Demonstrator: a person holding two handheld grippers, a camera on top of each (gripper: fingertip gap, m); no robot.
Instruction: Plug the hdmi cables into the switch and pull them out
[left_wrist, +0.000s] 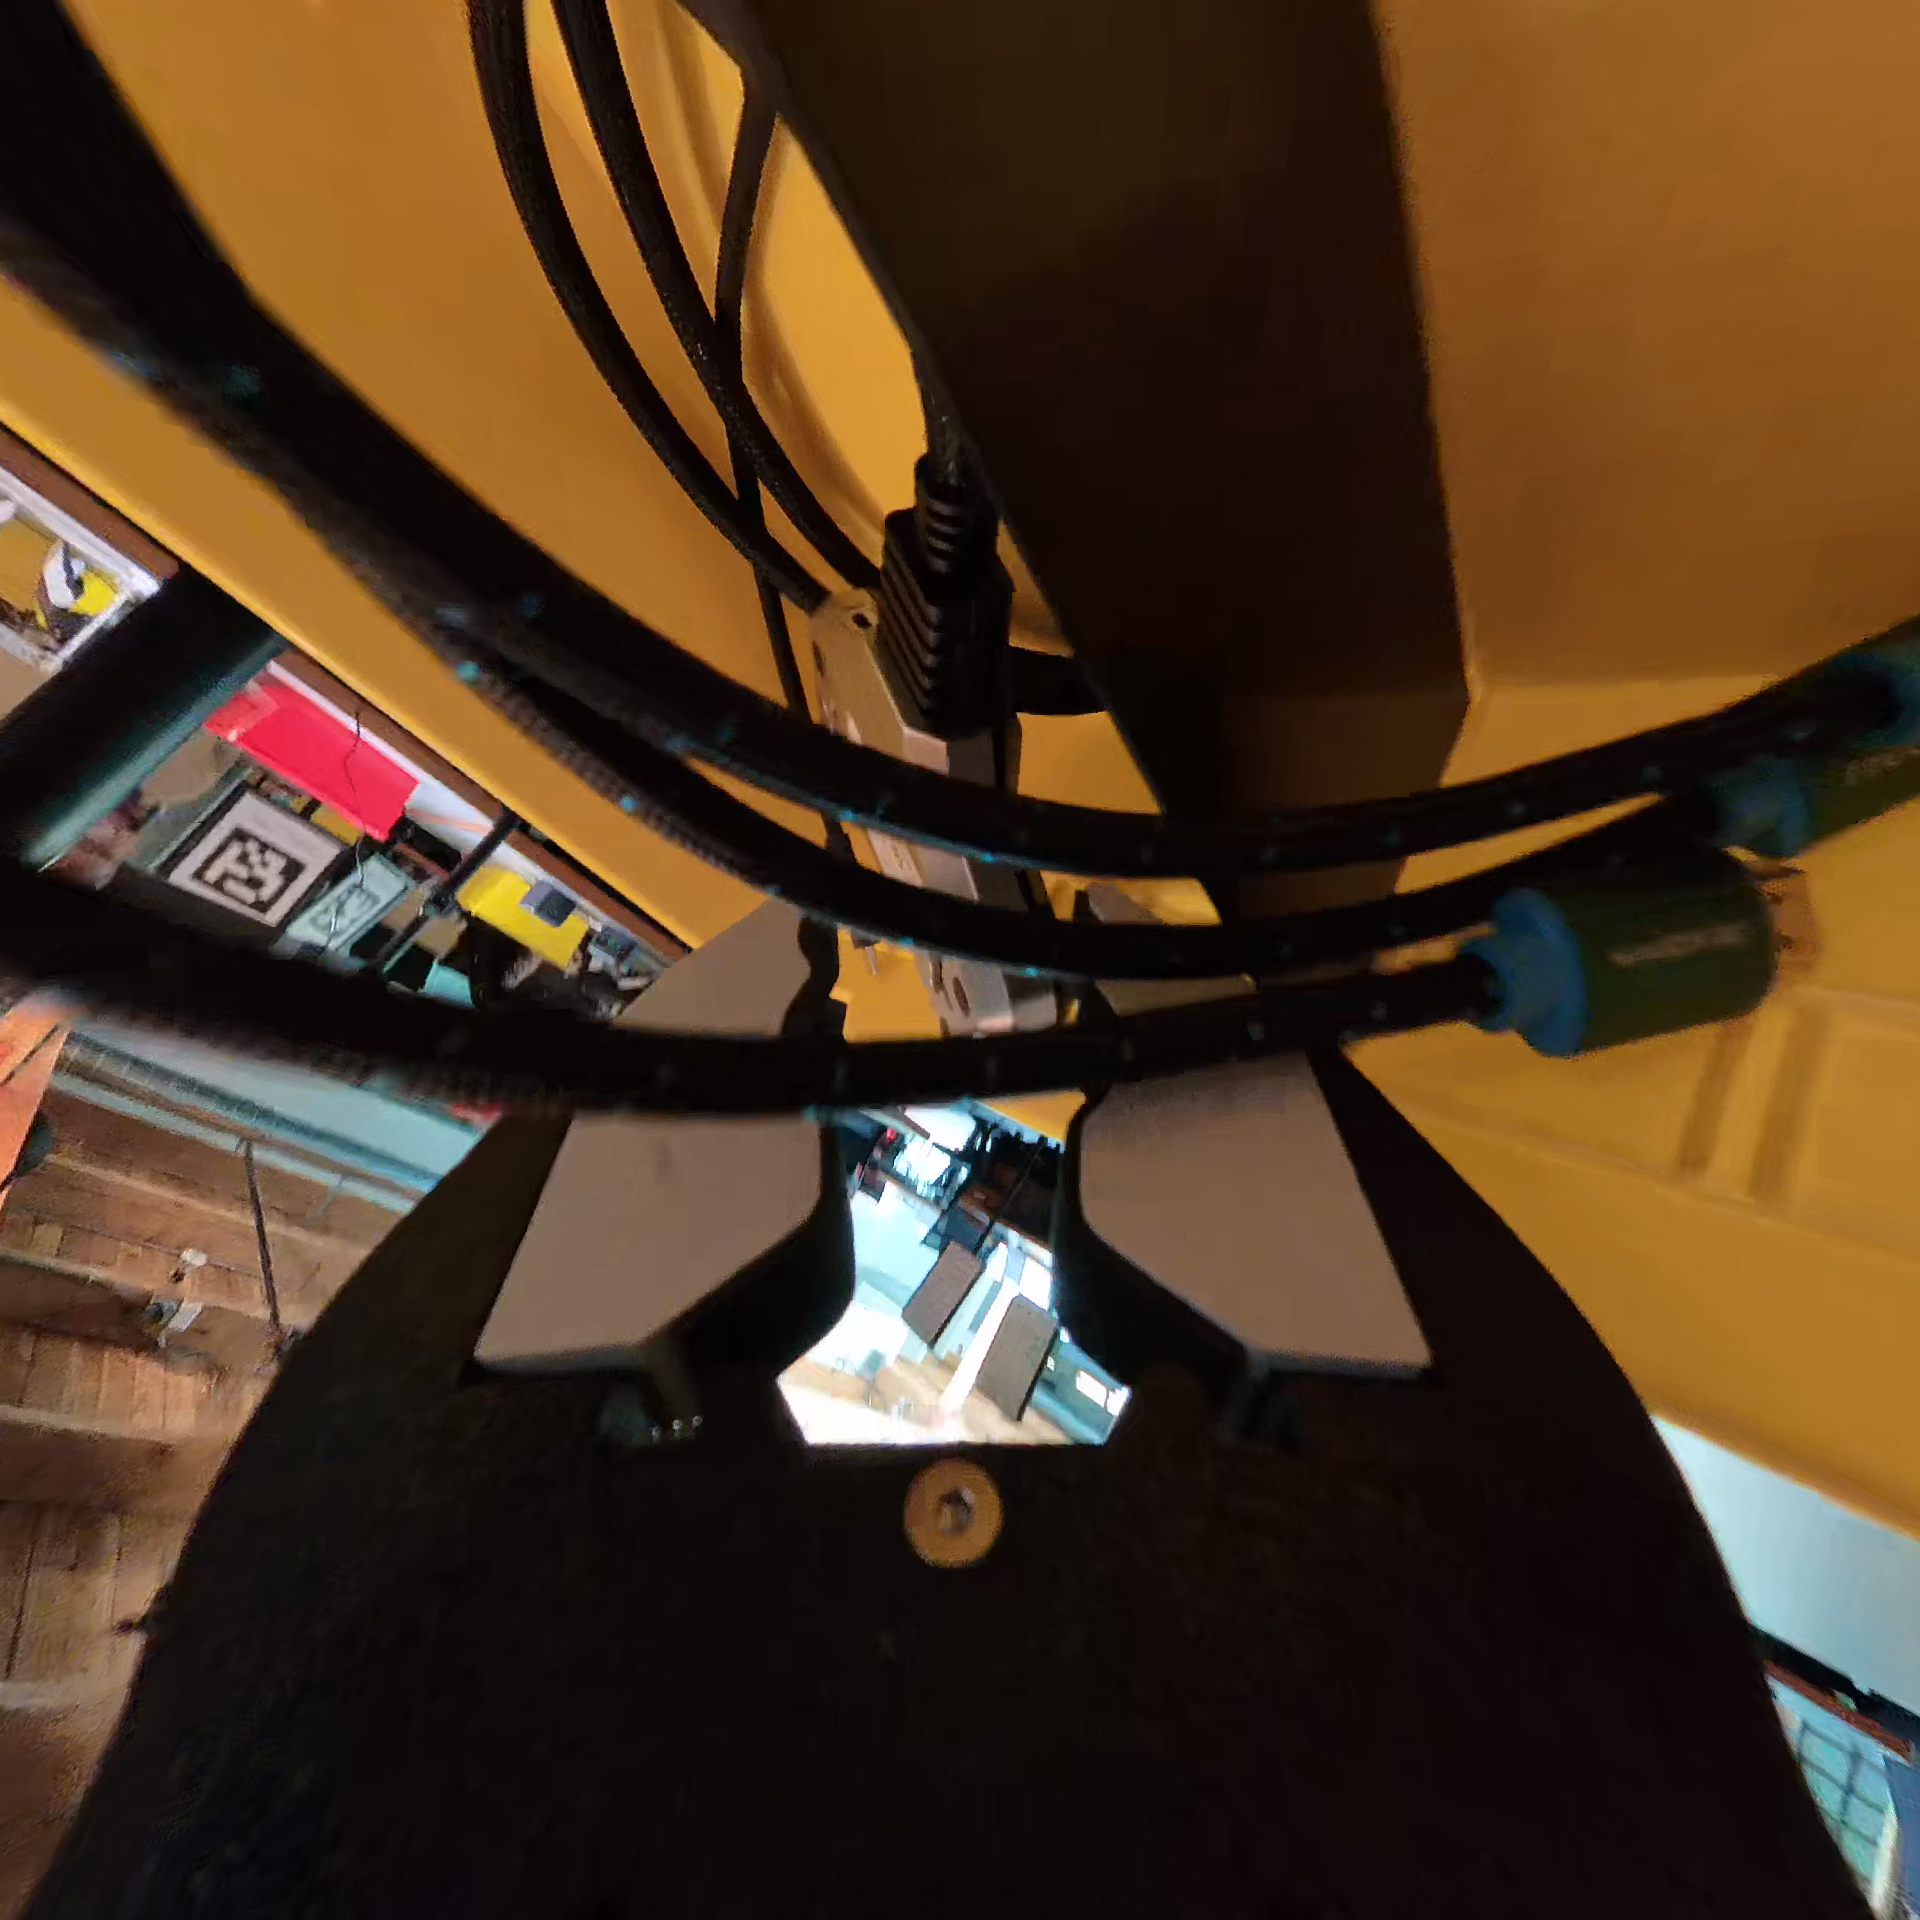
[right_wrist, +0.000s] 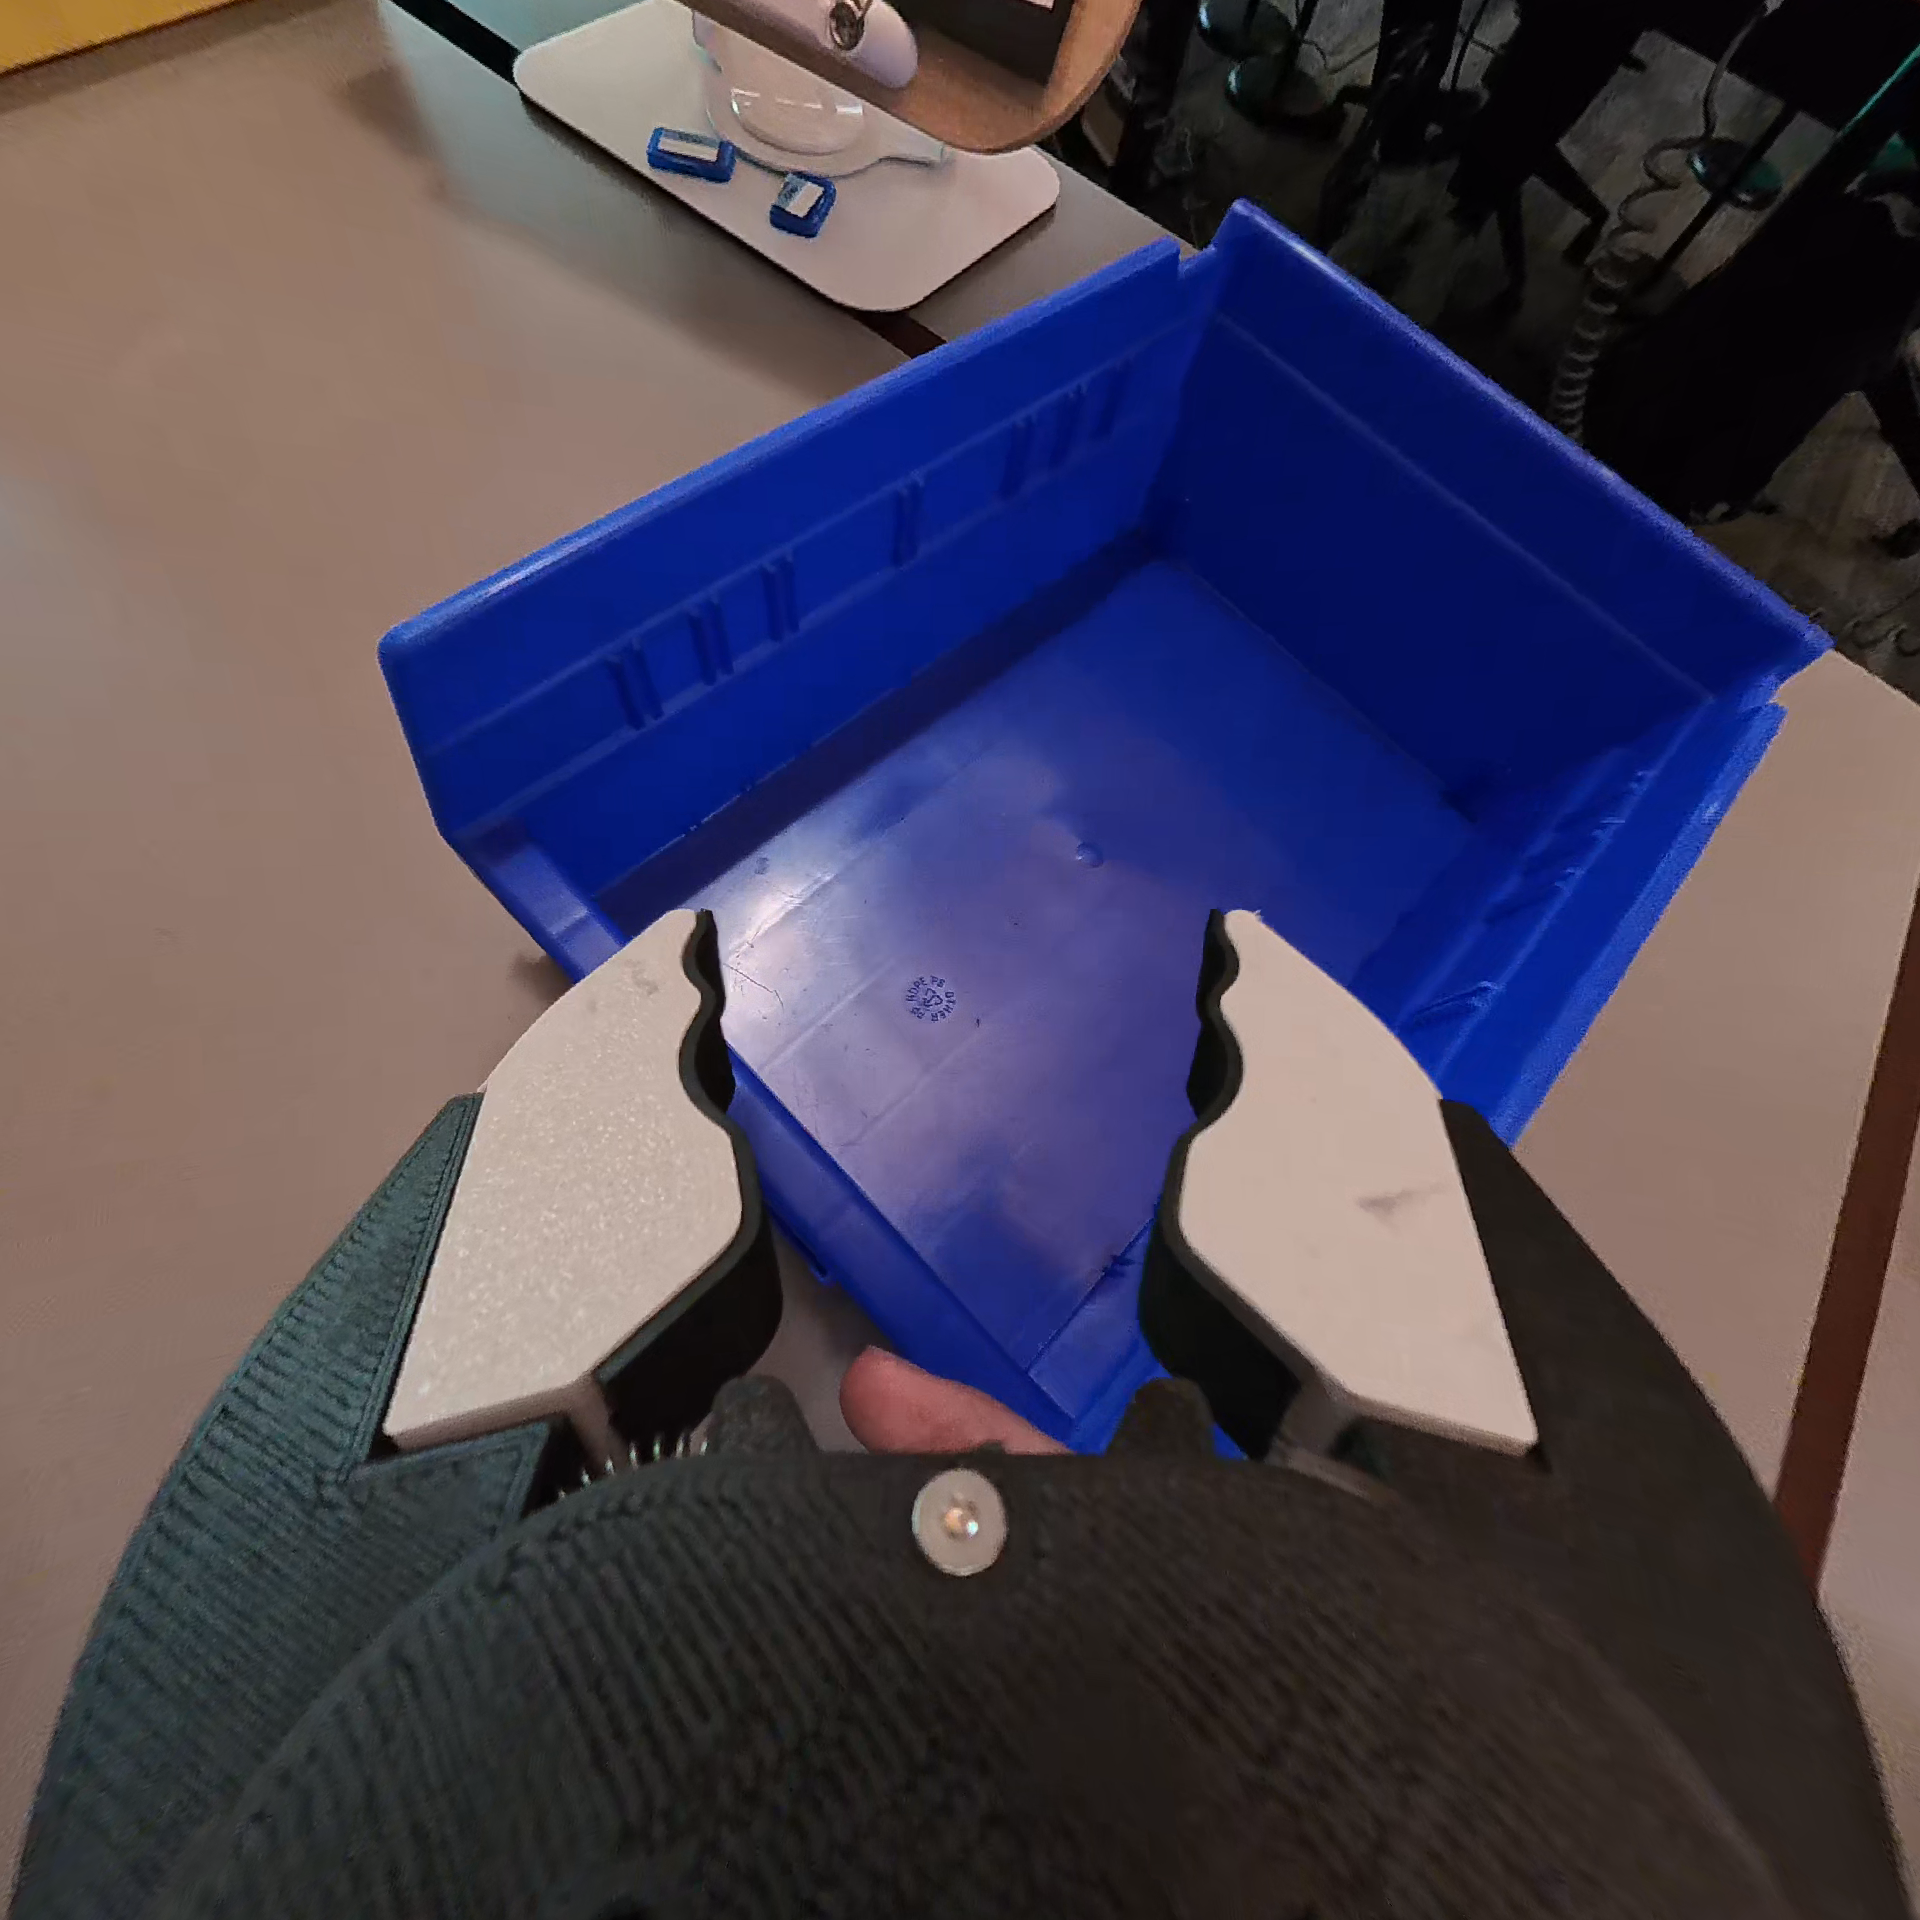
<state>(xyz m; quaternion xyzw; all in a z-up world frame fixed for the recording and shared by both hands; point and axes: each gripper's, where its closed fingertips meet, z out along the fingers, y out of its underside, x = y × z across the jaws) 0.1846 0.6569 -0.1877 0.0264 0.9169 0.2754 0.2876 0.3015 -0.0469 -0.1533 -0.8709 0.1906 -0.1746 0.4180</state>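
Observation:
In the left wrist view my left gripper (left_wrist: 951, 935) is closed around a small silver switch (left_wrist: 883, 717) and holds it up against a yellow surface. One black HDMI plug (left_wrist: 945, 613) sits in the switch's far end. Several black braided cables (left_wrist: 623, 1049) hang across the fingers. Two loose plugs with blue collars, one (left_wrist: 1631, 961) below the other (left_wrist: 1829, 769), dangle at the right. In the right wrist view my right gripper (right_wrist: 966, 925) is open and empty over an empty blue bin (right_wrist: 831, 582).
The blue bin stands on a brown table (right_wrist: 260, 520), whose edge runs close on the right. A white mat (right_wrist: 935, 239) with small blue items and a glass piece lies at the far side. A thumb (right_wrist: 914, 1403) shows behind the right fingers. A yellow surface (left_wrist: 1662, 312) fills the left view.

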